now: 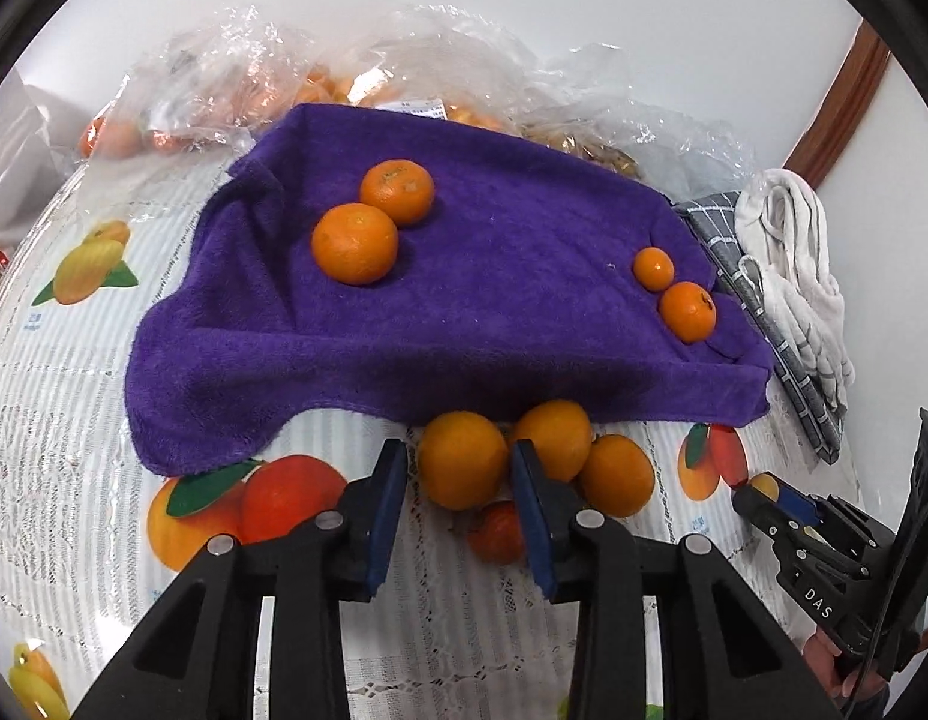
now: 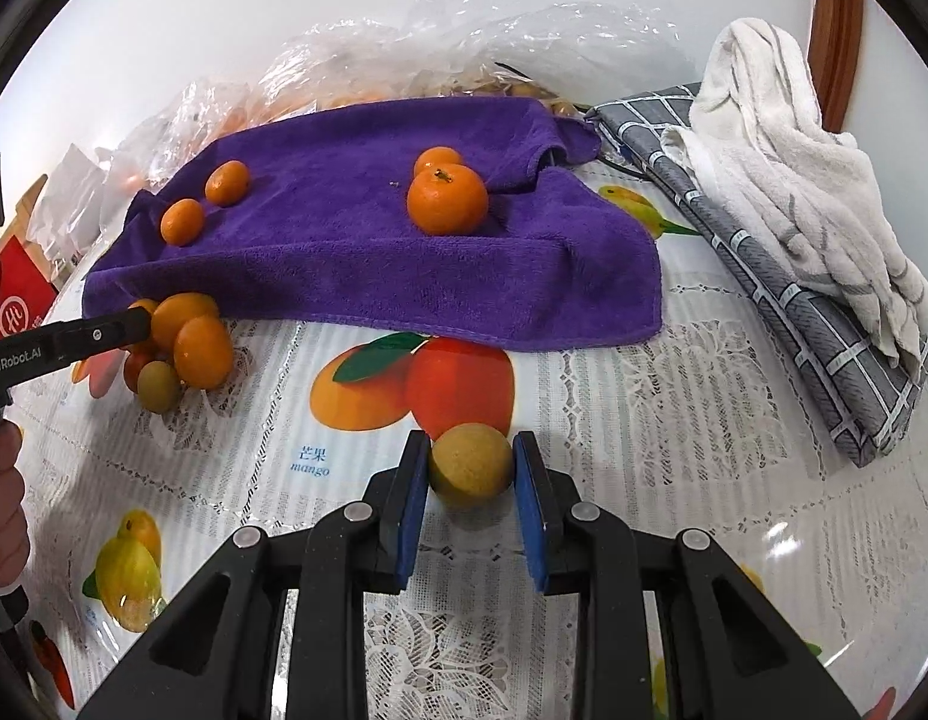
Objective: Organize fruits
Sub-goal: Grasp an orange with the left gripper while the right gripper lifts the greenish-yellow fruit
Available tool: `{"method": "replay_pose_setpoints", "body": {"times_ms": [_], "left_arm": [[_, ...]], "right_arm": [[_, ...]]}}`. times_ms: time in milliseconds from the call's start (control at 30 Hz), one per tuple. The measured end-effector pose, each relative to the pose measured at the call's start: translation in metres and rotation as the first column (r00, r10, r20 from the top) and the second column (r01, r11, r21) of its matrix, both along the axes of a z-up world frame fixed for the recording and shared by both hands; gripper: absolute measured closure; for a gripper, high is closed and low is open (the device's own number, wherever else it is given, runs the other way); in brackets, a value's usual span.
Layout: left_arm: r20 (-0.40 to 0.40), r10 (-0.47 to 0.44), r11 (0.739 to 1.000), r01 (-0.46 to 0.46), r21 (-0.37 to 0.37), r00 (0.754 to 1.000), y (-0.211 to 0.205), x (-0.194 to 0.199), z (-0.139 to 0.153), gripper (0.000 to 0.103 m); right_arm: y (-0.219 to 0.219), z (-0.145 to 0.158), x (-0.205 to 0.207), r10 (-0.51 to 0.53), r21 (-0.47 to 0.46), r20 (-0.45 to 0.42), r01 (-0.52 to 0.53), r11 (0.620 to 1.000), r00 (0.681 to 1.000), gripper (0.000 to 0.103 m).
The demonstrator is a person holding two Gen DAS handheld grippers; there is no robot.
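Note:
A purple towel (image 1: pixel 464 300) lies on the table with two mandarins (image 1: pixel 356 243) at its left and two smaller ones (image 1: pixel 687 311) at its right. Below its front edge sit several yellow-orange kumquats (image 1: pixel 559 438). My left gripper (image 1: pixel 461 480) has its pads around one kumquat (image 1: pixel 461 459), touching both sides. My right gripper (image 2: pixel 471 468) is shut on a tan round longan (image 2: pixel 469 465) just above the tablecloth. The right wrist view shows the towel (image 2: pixel 374 252), the kumquat pile (image 2: pixel 194 342), a second longan (image 2: pixel 159 387) and the left gripper's finger (image 2: pixel 92 336).
Clear plastic bags of fruit (image 1: pixel 356 78) lie behind the towel. A grey checked cloth (image 2: pixel 781 276) and a white towel (image 2: pixel 787 180) lie at the right. The tablecloth (image 2: pixel 643 420) has printed fruit pictures. A red box (image 2: pixel 14 306) stands at the left.

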State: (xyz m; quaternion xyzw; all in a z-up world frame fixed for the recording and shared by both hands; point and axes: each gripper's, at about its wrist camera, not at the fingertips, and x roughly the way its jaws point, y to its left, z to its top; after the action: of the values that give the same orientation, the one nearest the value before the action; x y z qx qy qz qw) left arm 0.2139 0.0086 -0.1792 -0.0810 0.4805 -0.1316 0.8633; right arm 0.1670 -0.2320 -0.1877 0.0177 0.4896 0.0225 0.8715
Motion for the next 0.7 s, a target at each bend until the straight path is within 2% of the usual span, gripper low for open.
{"method": "replay_pose_setpoints", "body": {"times_ms": [100, 167, 333, 467, 700], "left_arm": [[-0.027, -0.015, 1.0, 0.016, 0.01, 1.0, -0.003, 0.0, -0.004, 0.068], [-0.018, -0.015, 1.0, 0.015, 0.023, 1.0, -0.005, 0.0, -0.004, 0.072], [-0.009, -0.014, 0.999, 0.015, 0.03, 1.0, -0.004, -0.002, -0.001, 0.072], [0.022, -0.003, 0.998, 0.002, 0.059, 1.0, 0.002, -0.009, 0.01, 0.072], [0.108, 0.036, 0.995, -0.047, 0.093, 0.993, 0.024, -0.02, 0.045, 0.072]], "right_arm": [[0.003, -0.001, -0.001, 0.019, -0.016, 0.0, -0.019, 1.0, 1.0, 0.075], [0.005, -0.001, -0.001, 0.026, -0.022, -0.001, -0.026, 0.999, 1.0, 0.075], [0.004, 0.004, -0.003, 0.03, -0.028, 0.009, -0.029, 0.999, 1.0, 0.075], [0.0, 0.015, -0.003, 0.02, -0.034, 0.039, -0.019, 0.999, 0.999, 0.075], [-0.004, 0.048, 0.01, -0.007, -0.032, 0.109, 0.01, 0.999, 0.994, 0.075]]}}
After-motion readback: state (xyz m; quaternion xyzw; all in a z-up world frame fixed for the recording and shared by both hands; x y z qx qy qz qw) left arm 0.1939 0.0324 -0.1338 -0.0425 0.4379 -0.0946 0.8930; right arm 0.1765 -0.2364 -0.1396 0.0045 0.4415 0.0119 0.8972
